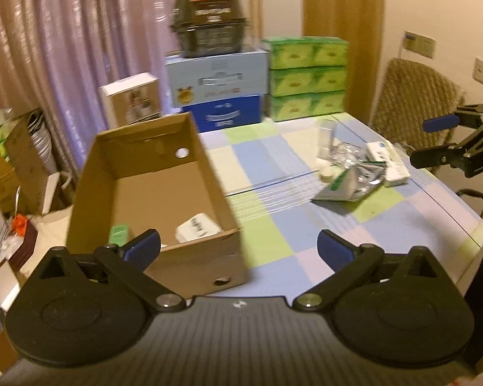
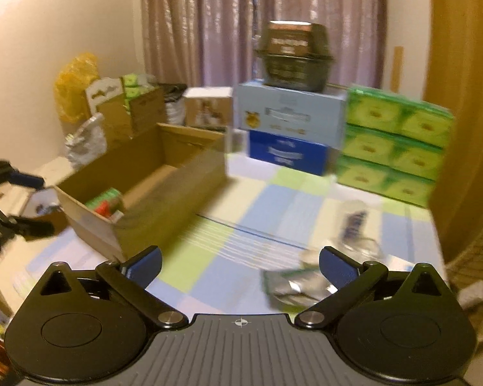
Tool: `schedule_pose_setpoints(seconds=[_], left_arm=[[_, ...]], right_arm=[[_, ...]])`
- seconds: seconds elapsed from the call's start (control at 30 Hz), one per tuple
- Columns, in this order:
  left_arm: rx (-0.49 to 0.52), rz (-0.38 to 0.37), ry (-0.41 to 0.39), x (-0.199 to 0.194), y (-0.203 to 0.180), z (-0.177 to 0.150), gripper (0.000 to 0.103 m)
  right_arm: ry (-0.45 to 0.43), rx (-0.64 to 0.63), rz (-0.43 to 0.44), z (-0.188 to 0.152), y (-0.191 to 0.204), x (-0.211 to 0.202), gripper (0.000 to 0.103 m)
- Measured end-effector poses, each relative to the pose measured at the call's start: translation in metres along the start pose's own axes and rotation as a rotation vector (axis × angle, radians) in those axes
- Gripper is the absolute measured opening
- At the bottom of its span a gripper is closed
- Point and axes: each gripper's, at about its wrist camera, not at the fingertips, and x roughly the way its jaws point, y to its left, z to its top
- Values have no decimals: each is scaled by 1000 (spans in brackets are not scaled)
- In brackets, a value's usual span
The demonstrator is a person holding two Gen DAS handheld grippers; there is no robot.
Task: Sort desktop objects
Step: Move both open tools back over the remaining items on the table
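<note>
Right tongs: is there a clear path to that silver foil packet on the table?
Probably yes. The right tongs are open and empty, and the silver foil packet lies just ahead by the right finger, on the tablecloth, with nothing between them.

Dim, warm yellowish indoor light; motion blur throughout, fisheye-bent edges.

Only the letters "DAS" could be read, white on the black body of the right claw (image 1: 434, 141) at the far right edge; print on the stacked boxes (image 1: 217, 80) was too blurred.
</note>
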Motion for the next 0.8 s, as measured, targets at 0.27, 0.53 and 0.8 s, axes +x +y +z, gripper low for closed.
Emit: schedule_pose_setpoints(seconds=[0.27,0.53,0.8], left_arm=[[69,-67,9,19,-43,15,102],[122,-131,32,46,-82,25,102],[211,-178,58,69,-119,34,102]], right_arm=[[52,37,-111,-43,-65,-30,101],[94,93,-210,-78,-116,-55,101],[119,100,-223,-96,-136,-60,101]])
